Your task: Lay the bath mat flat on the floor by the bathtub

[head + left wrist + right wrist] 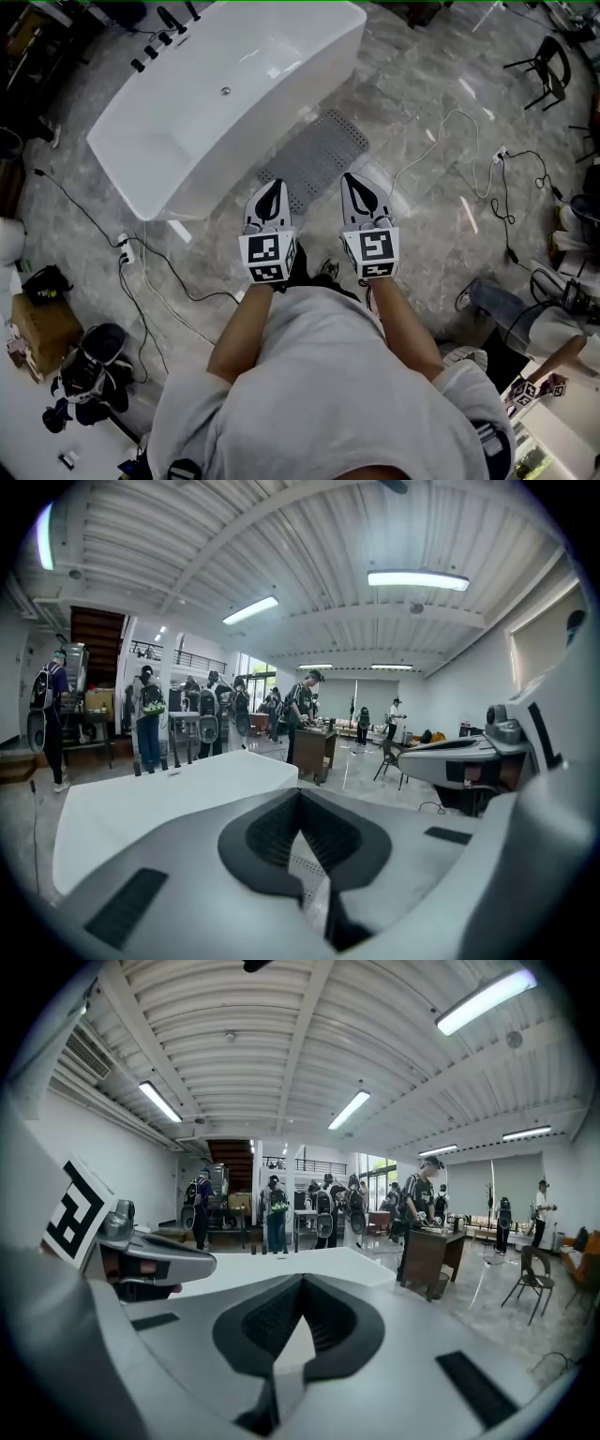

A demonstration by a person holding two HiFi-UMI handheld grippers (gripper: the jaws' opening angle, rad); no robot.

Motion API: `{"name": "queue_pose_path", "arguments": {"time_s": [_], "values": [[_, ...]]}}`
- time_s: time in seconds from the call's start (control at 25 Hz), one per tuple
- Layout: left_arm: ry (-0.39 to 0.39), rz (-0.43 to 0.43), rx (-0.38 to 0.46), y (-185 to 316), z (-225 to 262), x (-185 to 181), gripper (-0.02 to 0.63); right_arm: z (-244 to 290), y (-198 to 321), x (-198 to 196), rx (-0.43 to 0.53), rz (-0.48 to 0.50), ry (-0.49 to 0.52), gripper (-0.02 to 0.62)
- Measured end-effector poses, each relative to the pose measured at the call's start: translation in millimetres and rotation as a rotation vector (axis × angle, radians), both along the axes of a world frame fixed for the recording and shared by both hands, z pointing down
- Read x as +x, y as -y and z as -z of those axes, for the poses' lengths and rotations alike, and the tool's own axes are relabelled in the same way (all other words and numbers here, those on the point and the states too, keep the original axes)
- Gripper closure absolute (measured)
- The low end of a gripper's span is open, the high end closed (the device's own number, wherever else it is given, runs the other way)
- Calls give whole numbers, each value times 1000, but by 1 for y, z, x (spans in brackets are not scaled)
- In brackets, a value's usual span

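A grey marble floor fills the head view, with a white bathtub standing on it toward 11 o'clock from the person. The grey, perforated bath mat lies spread flat on the floor at 12 o'clock, just beside the tub's long side, its length running along that side toward 1 o'clock. Its near end is covered in this view by the two tools held above it.

The left tongs and the right tongs are held side by side at about the same height, both pointing to 12 o'clock and near each other without touching. In the left gripper view the jaws are pressed together at the tip with nothing pinched. A strip of the mat's dotted surface shows through the gap behind the tip, lower down. In the right gripper view the jaws are likewise pressed together and hold nothing, and the tub's white rim lies just beyond them.

Thin cables trail over the floor at 2 o'clock, a black chair stands farther out that way, and a cardboard box sits at 9 o'clock. Both gripper views show people with backpacks standing well behind the tub.
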State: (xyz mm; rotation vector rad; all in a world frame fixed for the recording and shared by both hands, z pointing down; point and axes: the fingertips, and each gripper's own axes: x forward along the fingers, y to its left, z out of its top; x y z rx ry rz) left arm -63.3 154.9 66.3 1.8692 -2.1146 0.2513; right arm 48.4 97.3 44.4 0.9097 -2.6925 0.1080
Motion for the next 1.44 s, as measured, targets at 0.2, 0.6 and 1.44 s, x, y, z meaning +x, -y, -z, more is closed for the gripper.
{"name": "queue_pose_path", "arguments": {"time_s": [0.2, 0.6, 1.44], "values": [[36, -4, 27, -10, 20, 23, 595, 24, -13, 16, 39, 23, 42, 589], [47, 47, 86, -24, 52, 13, 595, 57, -15, 16, 84, 36, 79, 589], [66, -21, 130, -17, 89, 44, 595, 102, -11, 46, 158, -32, 130, 589]]}}
